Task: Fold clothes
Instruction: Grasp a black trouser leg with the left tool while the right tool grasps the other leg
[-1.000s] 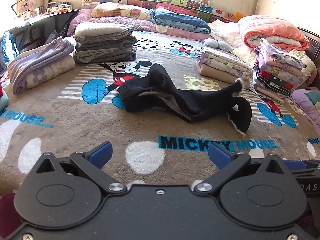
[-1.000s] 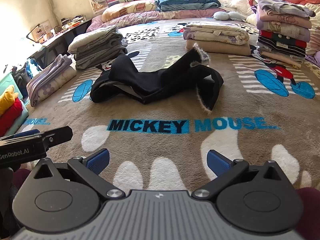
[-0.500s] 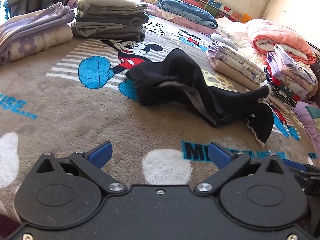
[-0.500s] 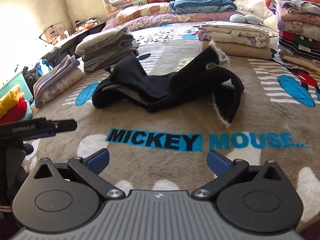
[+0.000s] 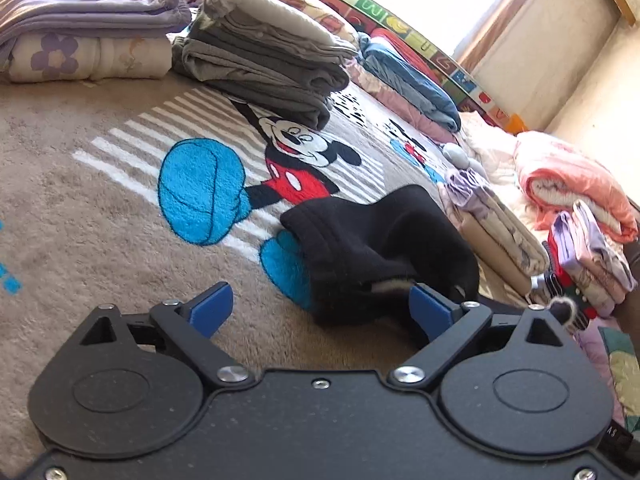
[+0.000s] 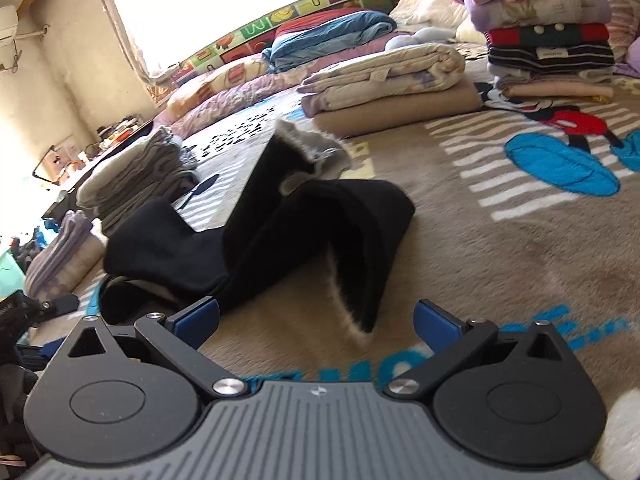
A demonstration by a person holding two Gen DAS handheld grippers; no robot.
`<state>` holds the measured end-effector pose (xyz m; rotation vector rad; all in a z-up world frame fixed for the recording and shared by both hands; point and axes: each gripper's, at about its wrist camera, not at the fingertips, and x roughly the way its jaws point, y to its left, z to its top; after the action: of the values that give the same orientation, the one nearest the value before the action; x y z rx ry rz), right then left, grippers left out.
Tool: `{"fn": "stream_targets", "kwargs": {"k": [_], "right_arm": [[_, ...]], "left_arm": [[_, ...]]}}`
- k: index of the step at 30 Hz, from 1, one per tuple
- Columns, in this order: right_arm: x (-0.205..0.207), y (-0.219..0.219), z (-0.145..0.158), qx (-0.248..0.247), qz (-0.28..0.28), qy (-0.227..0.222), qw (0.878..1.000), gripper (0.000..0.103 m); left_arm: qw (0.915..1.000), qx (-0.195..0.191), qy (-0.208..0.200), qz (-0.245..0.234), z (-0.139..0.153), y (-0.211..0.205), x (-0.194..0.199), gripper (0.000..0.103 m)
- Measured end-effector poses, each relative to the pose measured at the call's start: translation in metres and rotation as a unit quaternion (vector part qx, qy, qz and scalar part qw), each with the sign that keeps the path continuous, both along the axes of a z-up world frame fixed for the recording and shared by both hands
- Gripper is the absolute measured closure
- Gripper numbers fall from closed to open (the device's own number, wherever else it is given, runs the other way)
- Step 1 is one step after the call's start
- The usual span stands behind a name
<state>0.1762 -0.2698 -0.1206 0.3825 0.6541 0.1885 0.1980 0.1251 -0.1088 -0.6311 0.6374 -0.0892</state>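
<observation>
On plush blanket [image 5: 100, 208], crumpled black fleece garment [image 5: 372, 248]

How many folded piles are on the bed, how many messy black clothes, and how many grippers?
Folded piles: 4 (purple pile, grey pile, beige pile, tall stripy stack)
Unfolded black garment: 1
Grippers: 2 (left gripper, right gripper)
Total: 7
</observation>
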Motion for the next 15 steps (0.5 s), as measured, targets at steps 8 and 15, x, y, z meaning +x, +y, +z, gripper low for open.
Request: {"fn": "stream_targets", "kwargs": {"k": [8,15], "right_arm": [[0.026,-0.016,-0.015,0.014,0.005,-0.024,1.000,0.036],[0.038,-0.024,-0.028,0.033,0.019,-0.034,0.999,0.046]], "left_arm": [[0.9995,-0.027,-0.011,0.007,-0.008,0.000,0.016,0.031],[0.9995,-0.027,-0.018,0.001,-0.012,-0.010,0.020,0.039]]}}
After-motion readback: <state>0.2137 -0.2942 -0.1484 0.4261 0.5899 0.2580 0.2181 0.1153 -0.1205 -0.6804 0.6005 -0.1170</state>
